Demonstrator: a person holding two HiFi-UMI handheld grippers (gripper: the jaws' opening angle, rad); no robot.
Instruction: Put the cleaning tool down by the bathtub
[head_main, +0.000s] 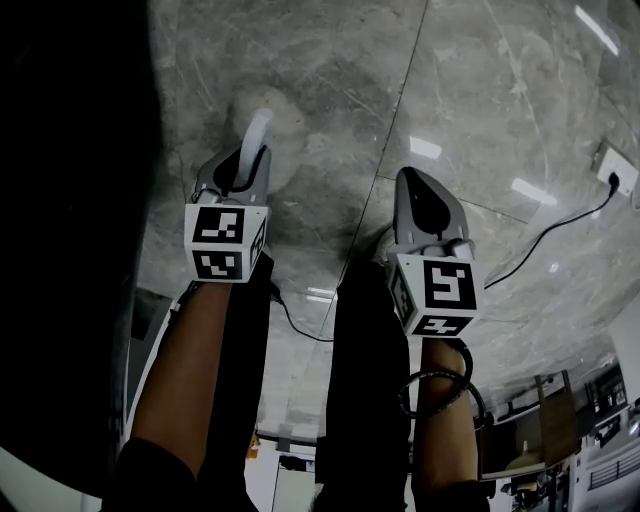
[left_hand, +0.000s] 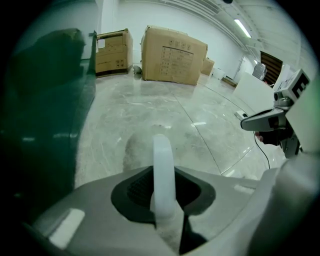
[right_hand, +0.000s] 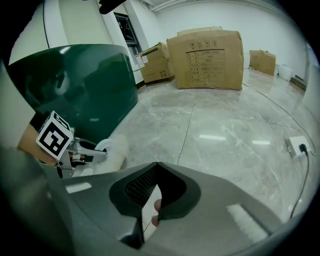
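Observation:
My left gripper is shut on the white curved handle of the cleaning tool. Its fluffy white pad hangs just over the grey marble floor. In the left gripper view the handle stands between the jaws, with the pad beyond it. The dark green bathtub rises close on the left; it is a black mass in the head view. My right gripper is shut and holds nothing. From the right gripper view I see the bathtub, the left gripper and the pad.
Large cardboard boxes stand at the far wall. A white socket block lies on the floor to the right, with a black cable trailing from it. The person's legs are below the grippers.

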